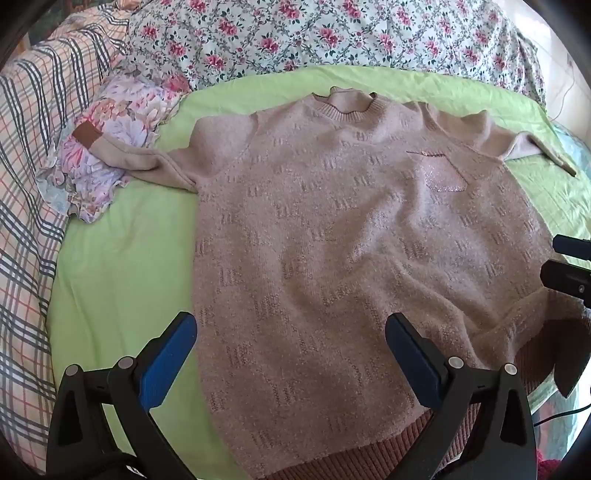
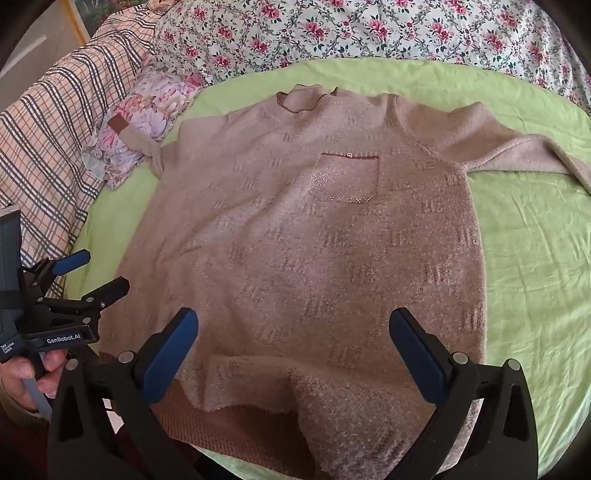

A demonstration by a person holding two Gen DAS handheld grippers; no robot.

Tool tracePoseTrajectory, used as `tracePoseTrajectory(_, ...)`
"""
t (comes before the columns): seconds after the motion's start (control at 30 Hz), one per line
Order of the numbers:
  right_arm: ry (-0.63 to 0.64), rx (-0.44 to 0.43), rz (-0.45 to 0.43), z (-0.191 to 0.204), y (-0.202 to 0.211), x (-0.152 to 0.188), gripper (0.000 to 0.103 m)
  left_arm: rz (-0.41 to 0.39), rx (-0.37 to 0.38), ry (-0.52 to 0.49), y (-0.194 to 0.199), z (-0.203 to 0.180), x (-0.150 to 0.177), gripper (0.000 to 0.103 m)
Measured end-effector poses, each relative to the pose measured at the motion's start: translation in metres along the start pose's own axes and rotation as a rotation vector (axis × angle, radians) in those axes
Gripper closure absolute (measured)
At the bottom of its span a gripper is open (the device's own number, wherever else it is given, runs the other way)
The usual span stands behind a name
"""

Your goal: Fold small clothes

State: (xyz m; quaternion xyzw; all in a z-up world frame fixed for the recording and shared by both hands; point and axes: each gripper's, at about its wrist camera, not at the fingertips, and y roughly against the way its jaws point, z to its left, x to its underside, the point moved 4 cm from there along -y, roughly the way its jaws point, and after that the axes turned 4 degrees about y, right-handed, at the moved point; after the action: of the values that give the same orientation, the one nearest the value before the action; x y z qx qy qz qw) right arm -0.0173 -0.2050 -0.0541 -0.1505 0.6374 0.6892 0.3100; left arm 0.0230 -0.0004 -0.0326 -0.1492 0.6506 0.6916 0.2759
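A pinkish-beige knit sweater (image 1: 332,240) (image 2: 295,240) lies flat, front up, on a green sheet (image 1: 118,266) (image 2: 535,277). Its neck points away and a sparkly chest pocket (image 2: 347,177) shows. The near hem (image 2: 251,380) is turned up. The sweater's left sleeve, with a brown cuff (image 1: 86,134), rests on a floral garment. My left gripper (image 1: 291,332) (image 2: 101,271) hovers open over the lower left of the sweater, gripping nothing. Open too, my right gripper (image 2: 293,325) (image 1: 557,258) hangs over the lower right, above the upturned hem.
A small crumpled floral garment (image 1: 110,122) (image 2: 140,107) lies at the back left. A flowered quilt (image 1: 332,33) bounds the far side and a plaid blanket (image 1: 29,184) the left. A person's hand (image 2: 26,373) holds the left gripper's handle.
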Motion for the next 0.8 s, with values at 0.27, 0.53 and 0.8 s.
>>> tracePoseTrajectory(0.27, 0.002, -0.001, 0.0, 0.0, 0.0, -0.002, 0.0, 0.0, -0.007, -0.002, 0.001, -0.002, -0.002, 0.001)
tracePoseTrajectory(0.53, 0.001, -0.002, 0.0, 0.0, 0.001, -0.003, 0.0, -0.003, 0.002, -0.006, -0.001, 0.006, 0.001, 0.001)
tracePoseTrajectory(0.8, -0.001, -0.006, -0.002, 0.005, 0.004, -0.003, 0.0, 0.003, 0.008, -0.004, 0.001, 0.0, 0.0, 0.001)
